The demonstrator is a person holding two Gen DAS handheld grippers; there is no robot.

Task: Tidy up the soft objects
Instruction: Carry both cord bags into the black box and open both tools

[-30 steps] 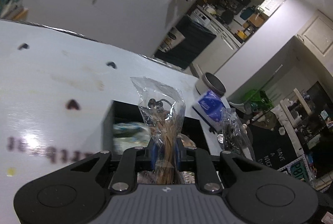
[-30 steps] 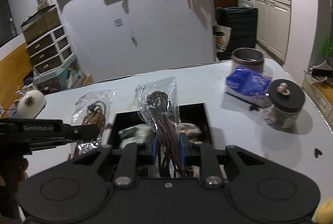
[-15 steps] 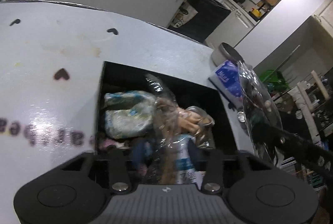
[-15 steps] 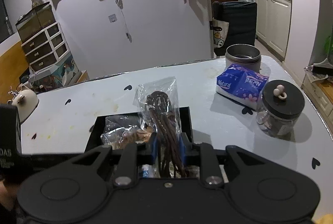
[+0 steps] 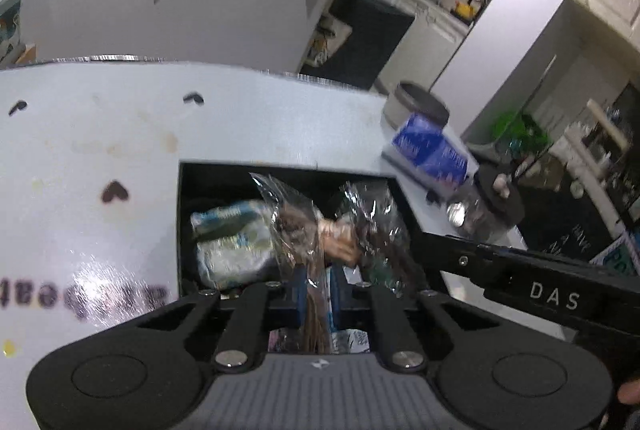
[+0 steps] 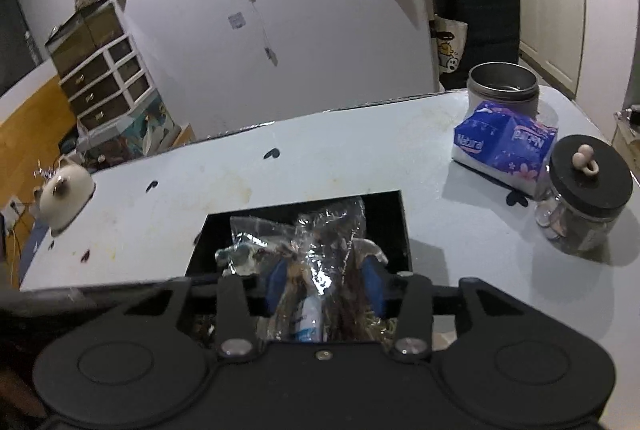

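Over the black rectangular bin (image 6: 402, 226) by the worktop's near edge, both clear cord-filled bags have descended inside: left gripper (image 5: 315, 292) clamps its bag (image 5: 298, 230); right gripper (image 6: 326, 284), jaws opening, frees its bag (image 6: 340, 226), nearly stowed.

A white wall (image 6: 320, 30) rises beyond the far edge of the pale table (image 6: 340, 150). At far left a dresser with white drawers (image 6: 104, 78) stands on a wooden floor (image 6: 28, 114). At far right, white kitchen cabinets (image 6: 556, 10) line a dim kitchen.

The left gripper (image 5: 316, 294) is angled downward, its jaws pinched together. The right gripper (image 6: 324, 284) is tilted down, jaws being opened.
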